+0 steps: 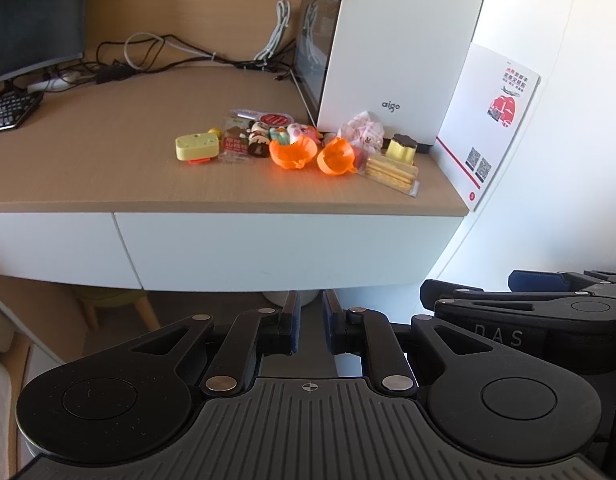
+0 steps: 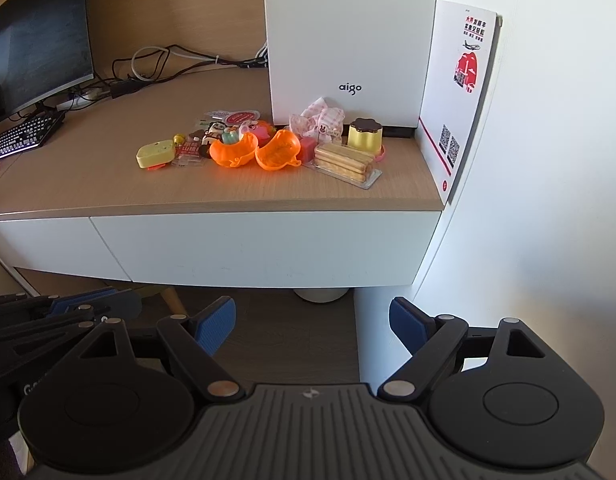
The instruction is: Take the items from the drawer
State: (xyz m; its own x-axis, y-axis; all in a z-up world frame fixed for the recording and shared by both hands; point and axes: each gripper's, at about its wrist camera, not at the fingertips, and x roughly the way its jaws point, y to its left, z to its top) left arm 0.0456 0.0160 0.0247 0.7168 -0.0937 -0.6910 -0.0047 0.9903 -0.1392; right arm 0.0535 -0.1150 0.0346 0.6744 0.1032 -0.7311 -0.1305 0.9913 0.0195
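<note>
Drawer [image 2: 264, 246] shut, under desk edge below toy pile [image 2: 260, 146]. Left gripper [image 1: 310, 330] nearly closed, empty; right gripper [image 2: 312, 326] wide, empty. Hook drawer's lower lip, pull straight.

Left tool [image 1: 310, 322] and right tool [image 2: 312, 322]: black linkages, silver rivets, blue pads, ribbed grey base

Everything's clustered on the desk [image 2: 108, 184] right in front of the computer tower [image 2: 348, 40]: cheese toy [image 2: 155, 154] furthest left, biscuit pack [image 2: 344, 162] right, two shell halves [image 2: 254, 152] between. Closed drawer [image 2: 260, 248] sits below.
</note>
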